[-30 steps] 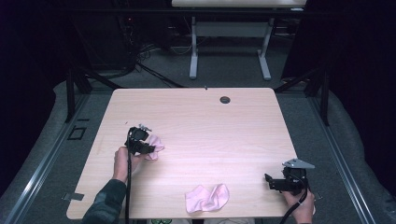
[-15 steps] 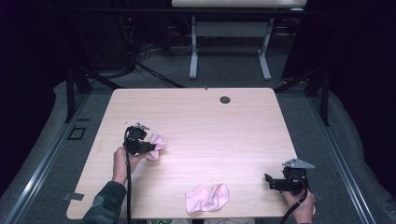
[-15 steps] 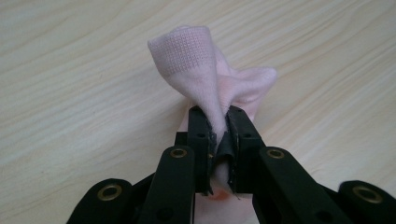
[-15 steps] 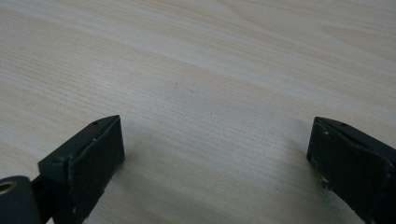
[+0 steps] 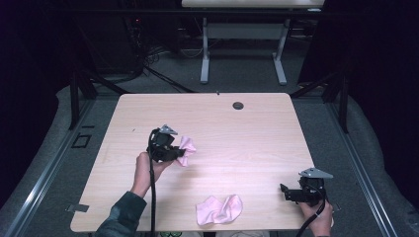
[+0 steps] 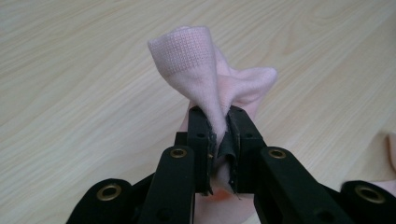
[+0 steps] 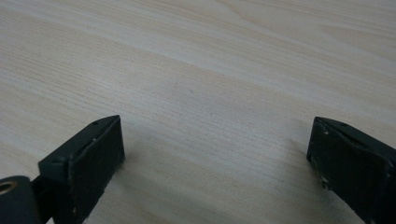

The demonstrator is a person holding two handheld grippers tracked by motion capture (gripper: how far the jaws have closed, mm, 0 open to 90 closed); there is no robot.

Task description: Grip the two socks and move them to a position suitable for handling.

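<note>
Two pink socks are lying in play on the counter [image 5: 257, 128]. One pink sock [image 5: 187, 149] is sitting left of centre, pinched at its near end by the left gripper [image 5: 175, 154]; in the left gripper view the jaws are pressing tight on a fold of this sock [image 6: 205, 84], whose free end is rising up and away from them. The second sock [image 5: 220, 209] is lying crumpled at the near edge, its long axis running left to right, well apart from the first. The right gripper [image 5: 287, 193] is resting at the near right, pointing left, its jaws standing wide over bare wood.
</note>
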